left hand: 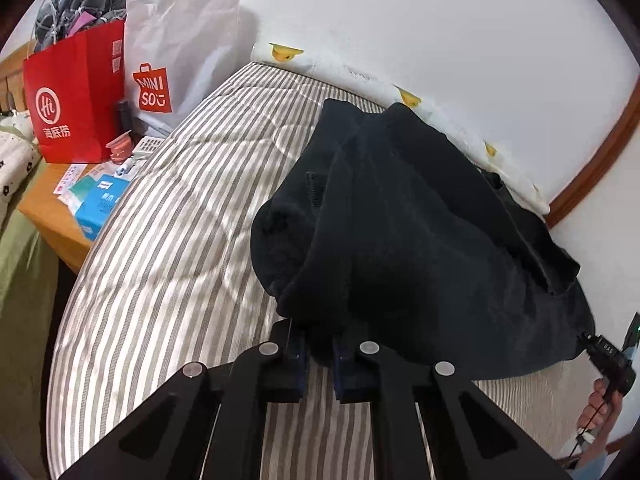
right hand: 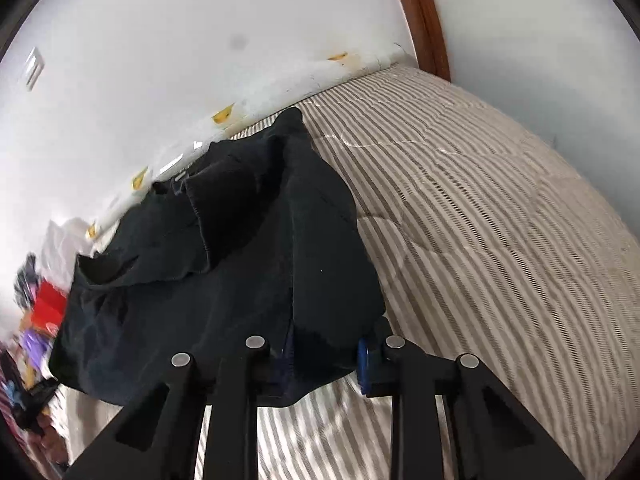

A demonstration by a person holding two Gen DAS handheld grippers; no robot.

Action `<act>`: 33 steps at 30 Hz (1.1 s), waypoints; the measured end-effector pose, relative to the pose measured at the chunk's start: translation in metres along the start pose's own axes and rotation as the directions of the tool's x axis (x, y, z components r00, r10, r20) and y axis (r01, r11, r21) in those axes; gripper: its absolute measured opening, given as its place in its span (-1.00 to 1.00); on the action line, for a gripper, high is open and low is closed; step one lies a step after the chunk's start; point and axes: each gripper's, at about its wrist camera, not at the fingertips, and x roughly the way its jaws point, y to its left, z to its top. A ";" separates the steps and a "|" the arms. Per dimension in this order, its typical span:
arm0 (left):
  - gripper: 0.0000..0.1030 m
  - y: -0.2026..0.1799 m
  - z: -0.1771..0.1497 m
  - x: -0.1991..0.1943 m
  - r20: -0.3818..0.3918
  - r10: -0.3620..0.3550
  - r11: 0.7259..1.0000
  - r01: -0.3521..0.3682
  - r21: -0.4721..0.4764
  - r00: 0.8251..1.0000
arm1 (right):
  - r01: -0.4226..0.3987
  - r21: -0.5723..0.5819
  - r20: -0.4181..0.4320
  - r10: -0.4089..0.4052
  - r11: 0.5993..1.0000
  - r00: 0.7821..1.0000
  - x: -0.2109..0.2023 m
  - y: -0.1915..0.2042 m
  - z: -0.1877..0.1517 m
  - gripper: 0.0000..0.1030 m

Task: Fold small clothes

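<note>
Two tongs are pinched on the near hem of the black garment, bunched on the striped bed: left tongs nearly pressed together, right tongs clamped on thicker cloth. Risk: thin bite slips when lifted, layers lift unevenly, fold skews.

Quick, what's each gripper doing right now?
Left gripper: closed on the black garment.
Right gripper: closed on the same garment's edge.
</note>
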 end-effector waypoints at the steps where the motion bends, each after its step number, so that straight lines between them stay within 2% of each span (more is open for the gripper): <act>1: -0.82 -0.001 -0.006 -0.004 0.001 0.003 1.000 -0.003 0.010 1.000 | 0.006 -0.014 -0.001 -0.006 1.000 1.000 -0.005 0.000 -0.004 -0.54; 14: -0.82 -0.006 -0.069 -0.050 -0.001 -0.006 0.997 0.006 0.077 1.000 | 0.024 -0.047 -0.017 -0.024 0.999 1.000 -0.059 -0.030 -0.050 -0.54; 19: -0.79 -0.005 -0.078 -0.054 -0.003 -0.019 0.994 0.019 0.104 1.000 | 0.032 -0.046 -0.011 -0.032 0.998 0.999 -0.072 -0.037 -0.063 -0.53; 21: -0.75 -0.005 -0.077 -0.055 0.000 -0.018 0.994 0.018 0.110 1.000 | 0.049 -0.060 -0.006 -0.050 0.997 0.999 -0.074 -0.036 -0.066 -0.47; 23: -0.64 -0.004 -0.077 -0.058 0.006 -0.010 0.993 0.010 0.115 1.000 | 0.085 -0.075 -0.003 -0.085 0.994 0.996 -0.076 -0.034 -0.065 -0.32; 27: -0.51 -0.005 -0.074 -0.069 0.032 0.045 0.988 -0.049 0.149 0.998 | 0.112 -0.103 0.048 -0.107 0.988 0.993 -0.094 -0.031 -0.058 -0.30; 29: -0.49 -0.007 -0.072 -0.076 0.052 0.056 0.984 -0.064 0.168 0.997 | 0.184 -0.159 0.104 -0.169 0.970 0.980 -0.105 -0.021 -0.052 -0.27; 33: -0.49 -0.015 -0.064 -0.083 0.060 0.061 0.978 -0.071 0.198 0.996 | 0.254 -0.303 0.180 -0.206 0.919 0.962 -0.110 0.005 -0.040 -0.02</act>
